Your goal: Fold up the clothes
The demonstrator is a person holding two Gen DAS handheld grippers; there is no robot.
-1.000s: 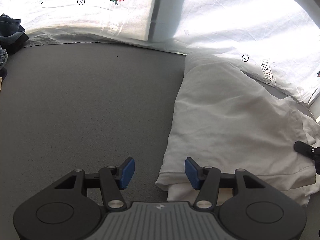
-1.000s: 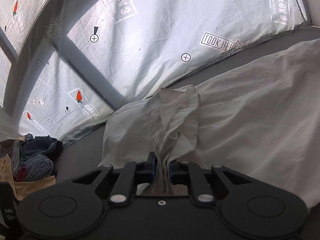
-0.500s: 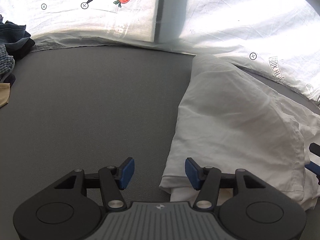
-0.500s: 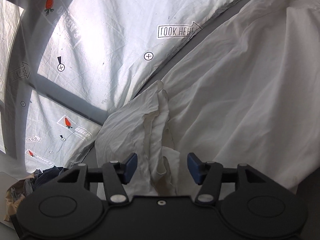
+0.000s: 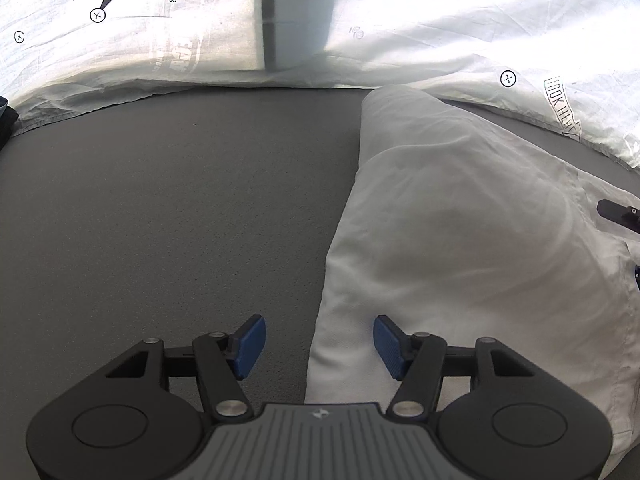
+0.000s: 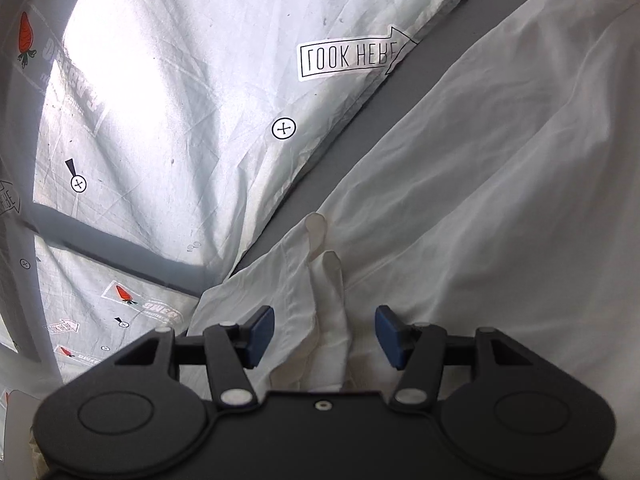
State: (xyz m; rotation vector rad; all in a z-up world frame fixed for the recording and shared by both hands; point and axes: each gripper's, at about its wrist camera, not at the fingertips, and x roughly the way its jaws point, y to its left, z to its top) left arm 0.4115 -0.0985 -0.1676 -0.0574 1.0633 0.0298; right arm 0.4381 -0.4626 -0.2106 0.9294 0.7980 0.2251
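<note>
A white garment (image 5: 460, 240) lies folded lengthwise on the grey surface (image 5: 180, 220), filling the right half of the left wrist view. My left gripper (image 5: 318, 340) hovers over its near left edge. Its jaws are opening, the hem lies between the blue pads (image 5: 250, 340), and nothing presses on it. In the right wrist view the same white garment (image 6: 500, 200) spreads to the right. My right gripper (image 6: 324, 332) stands open over a loose ridge of cloth (image 6: 328, 304) that runs between its jaws untouched. A black part of the right gripper (image 5: 620, 212) shows at the right edge.
A white sheet printed with carrots and "LOOK HERE" arrows (image 6: 348, 56) hangs behind the grey surface, with a grey post (image 5: 296, 12) showing through it. A dark pile of clothes (image 5: 5, 120) peeks in at the far left. Bare grey surface lies left of the garment.
My right gripper has opened and let go of the bunched white cloth, which dropped flat. Both grippers have shifted sideways; the garment's edge now lies between the left jaws.
</note>
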